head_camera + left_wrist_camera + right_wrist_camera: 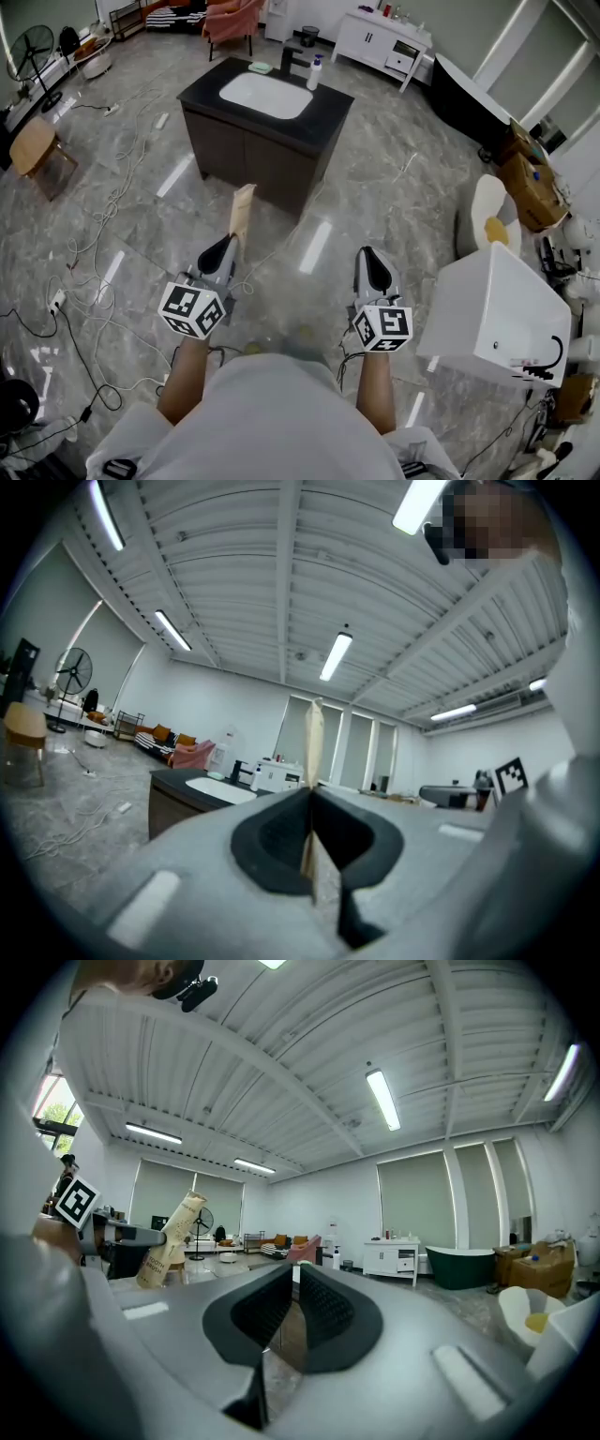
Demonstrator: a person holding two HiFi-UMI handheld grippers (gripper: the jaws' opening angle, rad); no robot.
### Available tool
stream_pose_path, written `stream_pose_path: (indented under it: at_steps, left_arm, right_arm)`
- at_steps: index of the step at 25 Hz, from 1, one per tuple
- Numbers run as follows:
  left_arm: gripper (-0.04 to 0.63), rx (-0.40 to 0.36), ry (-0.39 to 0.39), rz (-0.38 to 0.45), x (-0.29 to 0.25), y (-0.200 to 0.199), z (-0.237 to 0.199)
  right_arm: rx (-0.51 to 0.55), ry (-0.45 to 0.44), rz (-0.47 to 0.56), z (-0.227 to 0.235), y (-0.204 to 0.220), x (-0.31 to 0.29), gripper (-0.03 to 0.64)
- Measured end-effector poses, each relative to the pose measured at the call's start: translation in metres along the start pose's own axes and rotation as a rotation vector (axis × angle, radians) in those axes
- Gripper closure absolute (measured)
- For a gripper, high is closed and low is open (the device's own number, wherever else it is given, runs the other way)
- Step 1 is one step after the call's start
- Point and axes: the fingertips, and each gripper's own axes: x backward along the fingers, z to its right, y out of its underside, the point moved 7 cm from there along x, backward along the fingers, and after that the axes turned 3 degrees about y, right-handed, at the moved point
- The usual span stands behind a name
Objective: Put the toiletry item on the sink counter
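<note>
A beige toothpaste tube (242,214) stands upright in my left gripper (228,242), which is shut on its lower end. In the left gripper view the tube (313,742) rises edge-on from between the closed jaws. The right gripper view shows the same tube (173,1241) off to its left. My right gripper (370,253) is held level beside the left one, shut and empty. The sink counter (323,117), black-topped with a white basin (265,95), stands across the floor ahead of both grippers. The counter (183,789) also shows low in the left gripper view.
On the counter are a black faucet (291,58), a white bottle (314,73) and a green soap (260,67). A white box (497,314) stands close on the right. Cables (84,253) trail over the marble floor at left. A wooden stool (33,145) is far left.
</note>
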Motion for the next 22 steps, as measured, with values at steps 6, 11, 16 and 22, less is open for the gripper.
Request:
stream_pose_path:
  at_steps: [6, 11, 16, 22]
  left_arm:
    - [0.595, 0.0, 0.006, -0.017, -0.028, 0.005, -0.016]
    - [0.595, -0.003, 0.019, -0.048, -0.066, 0.009, -0.025]
    - [0.595, -0.003, 0.011, -0.068, -0.115, 0.01, -0.044]
    - [0.595, -0.008, 0.014, -0.088, -0.187, 0.012, -0.065]
  right_arm:
    - [-0.01, 0.015, -0.001, 0.014, 0.007, -0.026, 0.592]
    - [-0.031, 0.027, -0.01, 0.039, 0.014, -0.057, 0.592]
    - [-0.049, 0.037, -0.011, 0.069, 0.015, -0.1, 0.592]
    - [-0.058, 0.04, -0.014, 0.115, 0.016, -0.159, 0.592]
